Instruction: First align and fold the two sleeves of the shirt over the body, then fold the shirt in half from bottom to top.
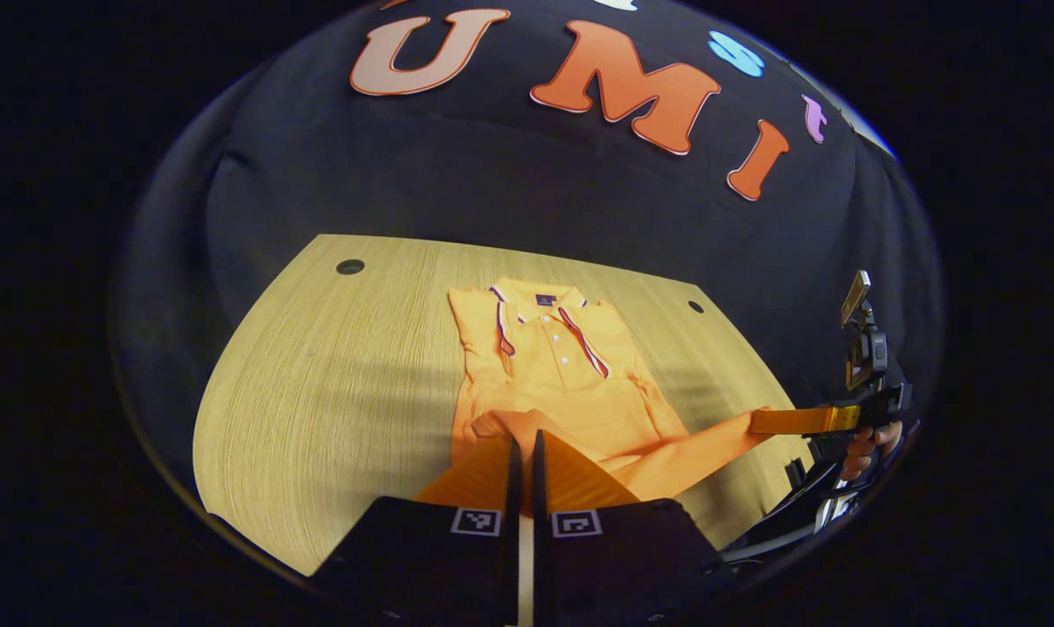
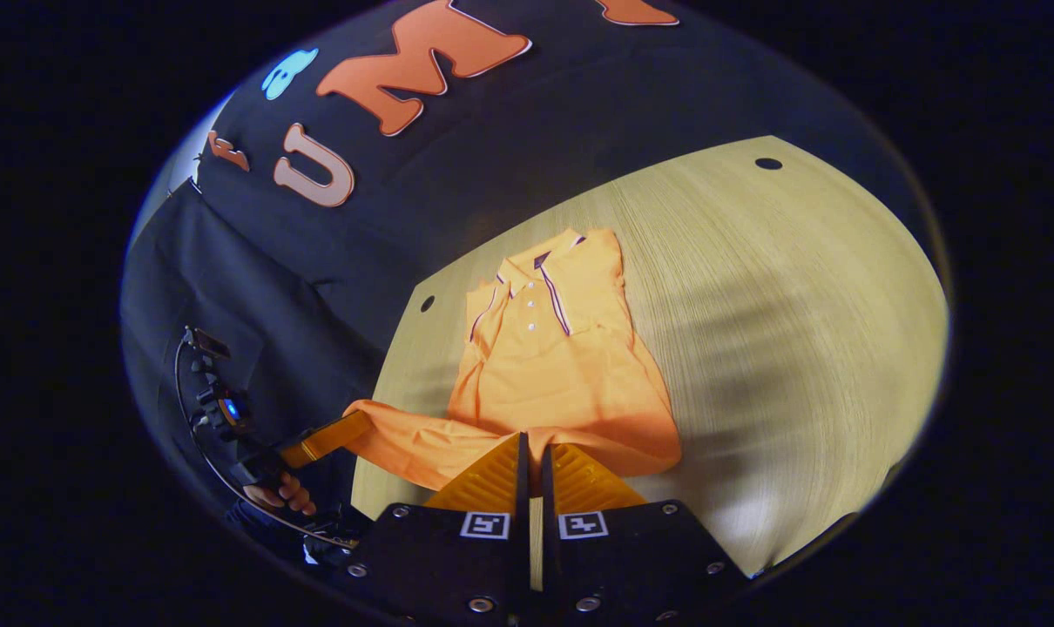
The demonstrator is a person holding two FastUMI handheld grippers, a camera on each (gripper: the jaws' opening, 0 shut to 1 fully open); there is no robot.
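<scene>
An orange polo shirt [image 1: 570,374] lies collar-away on the wooden table [image 1: 335,392], both sleeves folded in over its body. Its bottom hem is raised off the table and stretched between the two grippers. In the left gripper view, my left gripper [image 1: 525,444] is shut on one hem corner, and my right gripper [image 1: 760,421] pinches the other corner far to the right. In the right gripper view, my right gripper [image 2: 531,448] is shut on the hem of the shirt [image 2: 562,366], with my left gripper [image 2: 357,424] shut on the far corner at the left.
The table [image 2: 797,305] has small round holes [image 1: 350,266] [image 2: 767,164] near its far corners. A hand [image 1: 867,444] holds the right gripper's handle, and another hand [image 2: 283,495] holds the left one. The black cloth wall stands behind the table.
</scene>
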